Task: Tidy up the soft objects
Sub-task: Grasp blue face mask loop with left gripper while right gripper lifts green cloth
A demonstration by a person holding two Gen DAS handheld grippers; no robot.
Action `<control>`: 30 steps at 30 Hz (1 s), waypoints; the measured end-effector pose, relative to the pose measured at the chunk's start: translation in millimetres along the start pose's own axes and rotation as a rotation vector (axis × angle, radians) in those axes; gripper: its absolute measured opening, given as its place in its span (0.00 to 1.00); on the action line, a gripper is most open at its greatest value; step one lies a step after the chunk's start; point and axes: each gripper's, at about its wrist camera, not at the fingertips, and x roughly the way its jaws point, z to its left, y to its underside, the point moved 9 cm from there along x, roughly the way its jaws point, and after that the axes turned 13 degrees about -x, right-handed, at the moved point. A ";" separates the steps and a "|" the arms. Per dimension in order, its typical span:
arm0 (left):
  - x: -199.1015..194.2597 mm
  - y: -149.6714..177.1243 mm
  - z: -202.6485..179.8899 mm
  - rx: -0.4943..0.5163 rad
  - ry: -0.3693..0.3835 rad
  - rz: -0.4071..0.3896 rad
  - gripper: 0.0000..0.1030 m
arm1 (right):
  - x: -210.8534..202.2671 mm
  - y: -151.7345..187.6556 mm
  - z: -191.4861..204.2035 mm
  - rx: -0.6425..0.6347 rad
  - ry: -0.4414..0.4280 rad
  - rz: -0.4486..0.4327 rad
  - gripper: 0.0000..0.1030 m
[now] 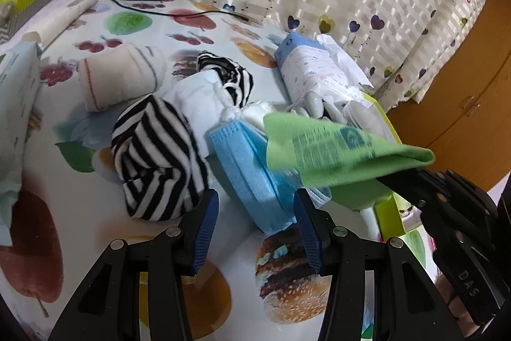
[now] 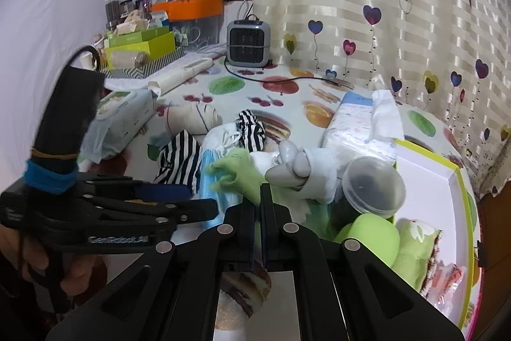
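The right gripper [image 2: 258, 197] had its jaws clamped on a corner of the green cloth [image 1: 322, 149], which hung lifted above the blue masks [image 1: 249, 168] on the desk [image 1: 80, 213]. The left gripper [image 1: 255, 210] hovered over the masks with its jaws wide and nothing between them; the striped sock [image 1: 156, 162] lay just beside its left finger. A second striped sock [image 1: 230, 75], a white cloth [image 1: 198, 98] and a rolled bandage [image 1: 118, 79] lay farther back. At the right stood a tissue pack [image 1: 306, 69] and, beside it, a lime-edged box [image 2: 428, 174] holding a lidded cup [image 2: 370, 187] and green soft things [image 2: 377, 238].
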 end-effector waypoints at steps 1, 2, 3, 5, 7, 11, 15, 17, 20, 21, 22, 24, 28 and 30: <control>1.8 -0.8 -2.6 -0.003 0.003 0.004 0.47 | -2.5 -0.5 -1.4 0.004 0.002 -0.006 0.03; 2.9 -1.2 -3.7 -0.006 0.004 0.006 0.47 | -4.0 -1.1 -2.8 0.007 0.004 -0.009 0.03; 4.1 -1.6 -5.1 -0.009 0.006 0.007 0.47 | -5.9 -1.4 -3.7 0.011 0.007 -0.013 0.03; 7.7 -2.8 -6.2 -0.024 0.011 0.012 0.47 | -9.3 -1.6 -6.0 0.018 0.010 -0.020 0.03; 12.5 -4.9 -4.1 -0.060 0.013 0.024 0.47 | -11.6 -1.6 -7.8 0.023 0.013 -0.023 0.03; 12.6 -4.9 -2.0 -0.122 0.053 0.040 0.47 | -15.8 -0.3 -12.2 0.030 0.021 -0.029 0.03; 10.8 -9.1 -5.9 -0.142 0.083 0.020 0.54 | -21.2 0.4 -18.3 0.044 0.033 -0.038 0.03; 15.2 -11.7 -6.2 -0.167 0.094 0.029 0.54 | -23.2 0.1 -21.1 0.049 0.038 -0.043 0.03; 22.3 -14.3 -6.0 -0.174 0.080 0.029 0.54 | -25.0 -1.2 -23.1 0.051 0.042 -0.048 0.03; 25.1 -14.9 -6.5 -0.179 0.079 0.031 0.54 | -25.9 -1.6 -23.8 0.052 0.043 -0.050 0.03; 26.2 -14.9 -6.0 -0.182 0.083 0.034 0.54 | -26.3 -2.2 -24.1 0.052 0.044 -0.051 0.03; 28.4 -16.0 -7.4 -0.180 0.085 0.033 0.52 | -27.0 -2.6 -24.6 0.053 0.045 -0.053 0.02; 36.6 -16.8 -8.6 -0.184 0.090 0.059 0.24 | -27.7 -2.0 -25.9 0.056 0.047 -0.054 0.02; 37.0 -17.2 -7.9 -0.184 0.086 0.052 0.20 | -28.8 -2.0 -26.4 0.057 0.048 -0.055 0.02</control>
